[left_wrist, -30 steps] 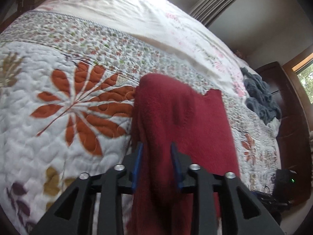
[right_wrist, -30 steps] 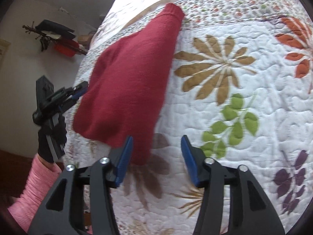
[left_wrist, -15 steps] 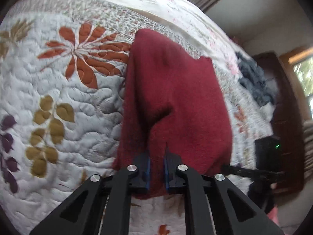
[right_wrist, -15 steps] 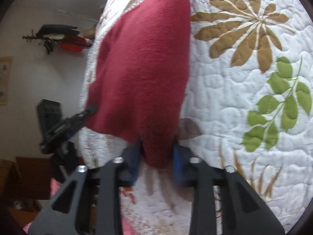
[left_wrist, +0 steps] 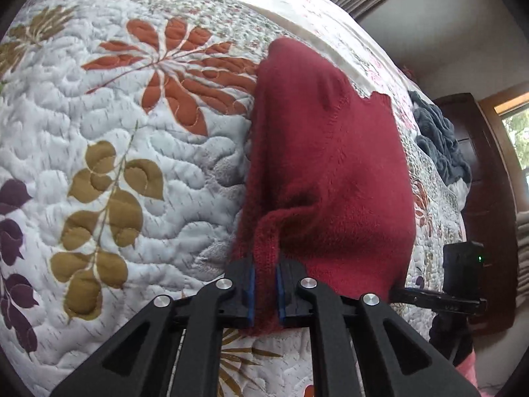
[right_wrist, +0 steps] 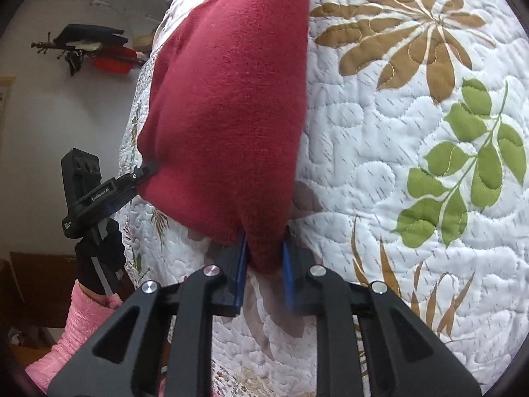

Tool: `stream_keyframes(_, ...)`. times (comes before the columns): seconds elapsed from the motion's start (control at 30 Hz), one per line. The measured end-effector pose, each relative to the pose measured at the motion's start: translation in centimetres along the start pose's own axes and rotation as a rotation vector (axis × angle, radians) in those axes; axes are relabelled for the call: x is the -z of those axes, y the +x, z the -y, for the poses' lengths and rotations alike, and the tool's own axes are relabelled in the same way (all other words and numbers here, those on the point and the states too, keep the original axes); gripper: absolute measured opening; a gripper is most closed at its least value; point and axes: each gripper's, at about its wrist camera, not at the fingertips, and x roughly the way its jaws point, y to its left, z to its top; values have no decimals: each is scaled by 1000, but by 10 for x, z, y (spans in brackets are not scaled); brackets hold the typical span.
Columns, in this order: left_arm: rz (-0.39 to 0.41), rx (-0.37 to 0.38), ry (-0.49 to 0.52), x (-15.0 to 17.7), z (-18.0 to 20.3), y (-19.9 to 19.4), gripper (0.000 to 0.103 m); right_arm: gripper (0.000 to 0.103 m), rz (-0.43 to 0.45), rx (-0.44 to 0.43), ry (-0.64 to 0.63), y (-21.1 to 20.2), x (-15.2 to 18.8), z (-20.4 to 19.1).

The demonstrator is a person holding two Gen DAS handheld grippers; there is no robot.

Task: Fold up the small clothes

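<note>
A dark red knitted garment [left_wrist: 327, 165] lies lengthwise on the quilted bedspread [left_wrist: 99, 125], its near hem lifted off the quilt at two corners. The left hand-held gripper [left_wrist: 264, 284] is closed on a bunched fold of the hem at 6 o'clock in the left wrist view, blue pads pressed into the knit. The right hand-held gripper [right_wrist: 263, 264] is clamped on the other near corner, the cloth pinched to a point between its blue pads at 6 o'clock in the right wrist view. Between the two grips the hem runs taut and slightly raised, casting a shadow on the quilt. The far end of the garment narrows toward 12 o'clock and rests flat on the bedspread; a notched edge shows at about 1 o'clock in the left wrist view.

Toward 9 o'clock in the left wrist view the quilt is bare, patterned with orange, tan and purple leaves, leaving wide flat room. In the right wrist view the bare stretch lies toward 3 o'clock, with tan and green leaf prints. The bed's edge drops away near the garment's side, where the person's pink sleeve [right_wrist: 79, 324] shows at 8 o'clock. A grey-blue blanket [left_wrist: 439, 142] is heaped at 2 o'clock near dark wooden furniture [left_wrist: 489, 178].
</note>
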Motion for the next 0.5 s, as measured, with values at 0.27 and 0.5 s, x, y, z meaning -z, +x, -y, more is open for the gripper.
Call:
stream_keyframes(0.27,80,98,37,-20,15,-49,58,53,77,42,-84,-35,-15,-14)
stream_keyframes(0.5,80,12,59,-87,31,-11,57,53,92,70,-66,-28,-36,-14)
